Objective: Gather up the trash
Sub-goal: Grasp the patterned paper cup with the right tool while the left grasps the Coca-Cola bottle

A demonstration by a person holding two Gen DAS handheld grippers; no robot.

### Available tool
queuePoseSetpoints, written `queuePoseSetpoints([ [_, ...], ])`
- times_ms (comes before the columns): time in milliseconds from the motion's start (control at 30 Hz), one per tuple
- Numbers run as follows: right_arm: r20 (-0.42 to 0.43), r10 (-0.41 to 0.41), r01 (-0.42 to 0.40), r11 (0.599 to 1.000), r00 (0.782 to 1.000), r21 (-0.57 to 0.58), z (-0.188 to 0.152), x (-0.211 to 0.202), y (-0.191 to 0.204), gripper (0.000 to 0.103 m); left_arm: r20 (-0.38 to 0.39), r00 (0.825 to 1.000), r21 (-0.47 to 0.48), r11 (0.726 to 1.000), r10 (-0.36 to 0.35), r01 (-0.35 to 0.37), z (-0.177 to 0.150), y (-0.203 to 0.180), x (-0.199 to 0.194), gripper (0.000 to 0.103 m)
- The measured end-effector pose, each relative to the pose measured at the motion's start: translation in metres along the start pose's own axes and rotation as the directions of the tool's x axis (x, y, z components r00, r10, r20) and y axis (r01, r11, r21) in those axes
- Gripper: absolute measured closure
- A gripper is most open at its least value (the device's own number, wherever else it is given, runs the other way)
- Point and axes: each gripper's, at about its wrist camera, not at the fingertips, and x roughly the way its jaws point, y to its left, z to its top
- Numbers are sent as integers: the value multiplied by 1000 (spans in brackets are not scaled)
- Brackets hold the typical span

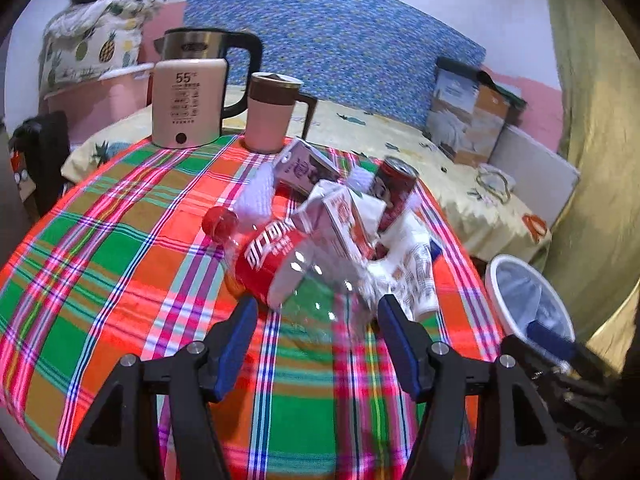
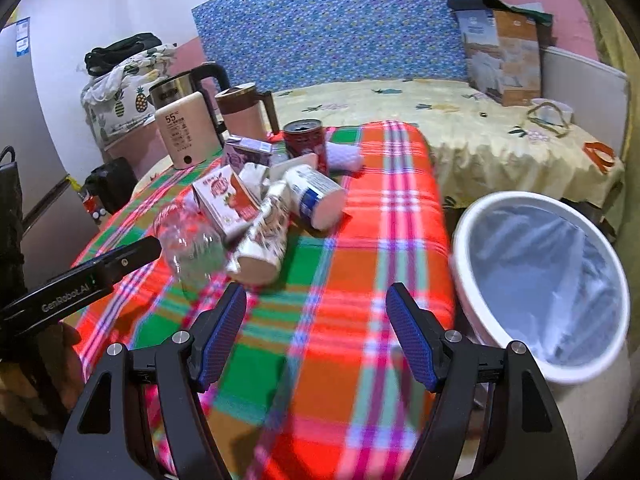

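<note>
Trash sits heaped at the centre of the plaid tablecloth [image 1: 120, 280], and the nearest piece to the left gripper [image 1: 318, 320] is a clear plastic bottle with a red label [image 1: 280, 264]. In the left wrist view the bottle lies on its side just beyond the fingertips, its long axis slanting from the red cap at middle left down to its clear base, which sits between the two blue pads without visible contact; the jaws stand wide apart and hold nothing. The right gripper [image 2: 316, 320] also stands open and empty, over bare cloth at the lower centre of its view, with the heap up and to the left and the white lined trash bin [image 2: 472, 248] at the right edge. By this reading the left hand is nearer the bottle, and closing across its slanted body looks like the fitting grasp.
</note>
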Motion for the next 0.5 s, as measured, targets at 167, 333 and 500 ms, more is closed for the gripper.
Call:
queuePoseSetpoints([
  [167,-26,51,-50,999,998,17,12,22,8,30,-17,1000,-94,996,0,-2,13,12,16,36],
  [333,-57,79,-78,996,995,32,17,39,10,34,-39,999,-170,985,-8,2,21,18,32,36],
  [500,-107,106,-101,994,989,45,16,54,9,51,-54,998,-195,981,-9,-1,25,20,40,36],
])
